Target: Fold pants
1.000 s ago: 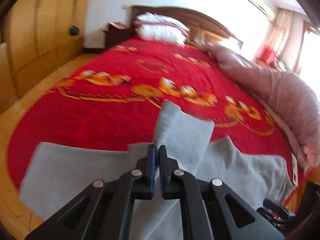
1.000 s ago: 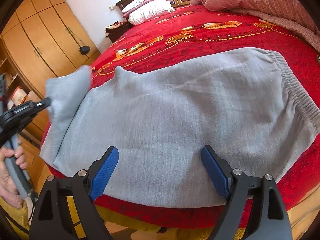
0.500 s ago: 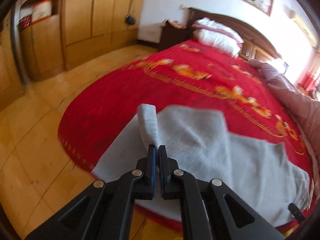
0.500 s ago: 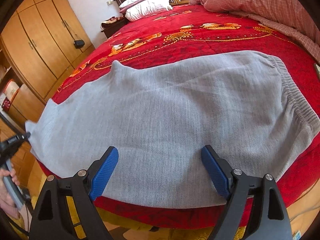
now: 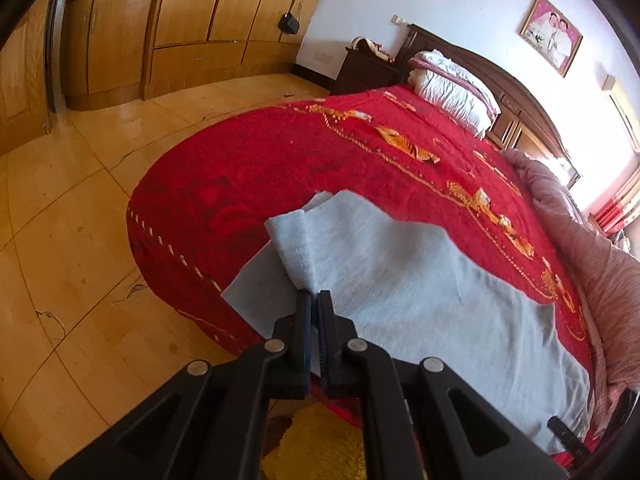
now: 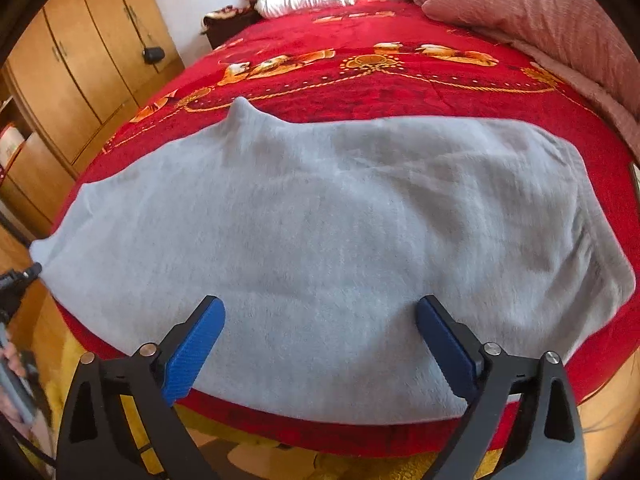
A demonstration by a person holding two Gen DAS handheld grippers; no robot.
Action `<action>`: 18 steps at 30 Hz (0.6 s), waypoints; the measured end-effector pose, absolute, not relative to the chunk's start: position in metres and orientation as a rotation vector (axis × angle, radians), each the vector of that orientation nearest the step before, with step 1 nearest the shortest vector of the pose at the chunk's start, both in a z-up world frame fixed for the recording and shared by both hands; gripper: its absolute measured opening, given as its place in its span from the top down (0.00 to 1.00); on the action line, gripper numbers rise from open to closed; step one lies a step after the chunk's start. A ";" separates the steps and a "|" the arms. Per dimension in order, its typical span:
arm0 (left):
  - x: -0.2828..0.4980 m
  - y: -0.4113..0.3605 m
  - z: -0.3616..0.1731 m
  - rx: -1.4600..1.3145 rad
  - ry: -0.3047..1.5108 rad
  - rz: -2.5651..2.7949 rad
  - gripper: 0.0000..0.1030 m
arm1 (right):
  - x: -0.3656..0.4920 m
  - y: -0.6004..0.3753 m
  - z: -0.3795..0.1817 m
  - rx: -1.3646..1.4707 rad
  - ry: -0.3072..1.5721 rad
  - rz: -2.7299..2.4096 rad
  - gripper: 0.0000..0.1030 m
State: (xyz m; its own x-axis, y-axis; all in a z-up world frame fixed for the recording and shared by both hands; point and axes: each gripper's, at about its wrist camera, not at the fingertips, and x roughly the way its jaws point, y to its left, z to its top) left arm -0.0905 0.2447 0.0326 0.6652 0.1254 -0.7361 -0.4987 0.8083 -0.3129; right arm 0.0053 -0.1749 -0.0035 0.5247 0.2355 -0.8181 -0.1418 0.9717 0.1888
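Note:
Grey pants (image 6: pixel 320 232) lie spread across the near edge of the red bed (image 6: pixel 400 84), waistband to the right, leg ends to the left. My left gripper (image 5: pixel 314 300) is shut on the leg-end cuff of the pants (image 5: pixel 400 280), holding it at the bed's left corner; a fold of cuff stands up just beyond the jaws. My right gripper (image 6: pixel 320 332) is open and empty, hovering over the near hem of the pants at the bed's front edge. The left gripper's tip shows at the far left of the right wrist view (image 6: pixel 24 276).
Red patterned bedspread (image 5: pixel 320 152) with white pillows (image 5: pixel 452 88) at the headboard. A pink quilt (image 6: pixel 540 16) lies along the bed's right side. Wooden wardrobes (image 5: pixel 180 20) and tiled floor (image 5: pixel 60 240) are to the left. A yellow mat (image 5: pixel 316 444) lies below the bed edge.
My left gripper has pulled the leg end out leftward and down, so the pants now lie stretched flat. The right gripper stays open over the near hem.

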 end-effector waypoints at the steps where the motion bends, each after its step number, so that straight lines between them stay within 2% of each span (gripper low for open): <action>1: -0.089 0.245 0.029 -0.537 0.778 0.364 0.97 | 0.011 -0.173 0.003 0.125 0.995 0.250 0.11; 8: -0.089 0.251 0.016 -0.615 0.772 0.330 0.97 | 0.055 -0.106 0.042 0.083 1.006 0.498 0.11; 18: -0.087 0.267 0.014 -0.690 0.748 0.332 0.92 | 0.077 0.072 0.045 -0.174 1.015 0.821 0.15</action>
